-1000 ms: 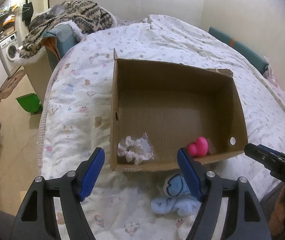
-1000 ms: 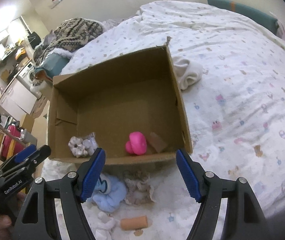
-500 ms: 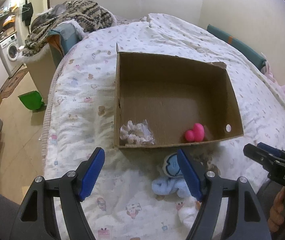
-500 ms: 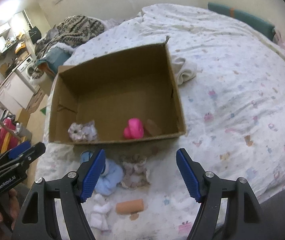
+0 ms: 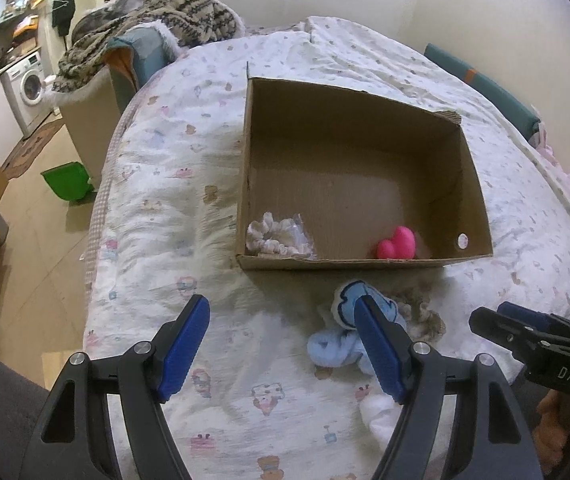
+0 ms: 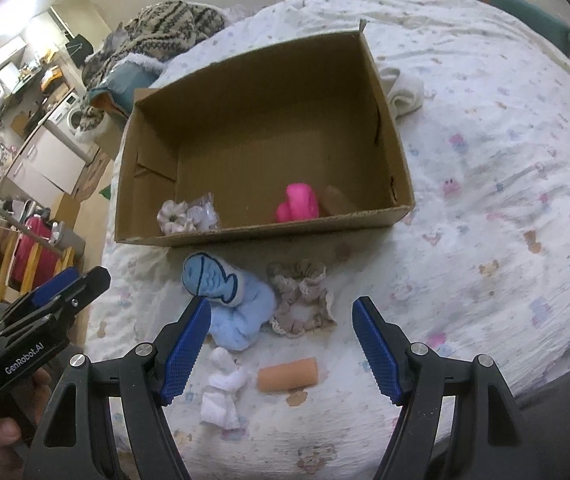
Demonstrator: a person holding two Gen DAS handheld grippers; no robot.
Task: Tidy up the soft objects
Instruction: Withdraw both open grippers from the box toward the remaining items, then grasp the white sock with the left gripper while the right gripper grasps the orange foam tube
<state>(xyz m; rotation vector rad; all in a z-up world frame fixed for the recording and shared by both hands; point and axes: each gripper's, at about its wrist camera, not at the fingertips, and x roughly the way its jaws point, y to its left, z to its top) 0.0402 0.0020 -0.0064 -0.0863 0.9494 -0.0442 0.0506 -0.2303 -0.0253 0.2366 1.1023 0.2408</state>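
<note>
An open cardboard box (image 6: 389,128) (image 5: 245,168) lies on the bed. Inside are a pale scrunchie in plastic (image 6: 187,216) (image 5: 279,234), a pink plush (image 6: 299,202) (image 5: 397,242) and a tan piece (image 6: 337,200). In front of the box lie a blue fish sock (image 6: 227,296) (image 5: 337,328), a beige lace scrunchie (image 6: 301,298) (image 5: 421,314), a white cloth (image 6: 223,390) and an orange roll (image 6: 287,374). My right gripper (image 6: 281,344) is open above them. My left gripper (image 5: 283,346) is open, left of the blue sock.
A white folded cloth (image 6: 403,90) lies beside the box's right wall. A patterned blanket pile (image 5: 153,12) sits at the bed's far left. The bed edge drops to the floor at left, with a green bin (image 5: 67,180).
Both grippers have pulled back from the box toward the bed's near edge, so the loose items in front of the box now show fully. Both stay open.
</note>
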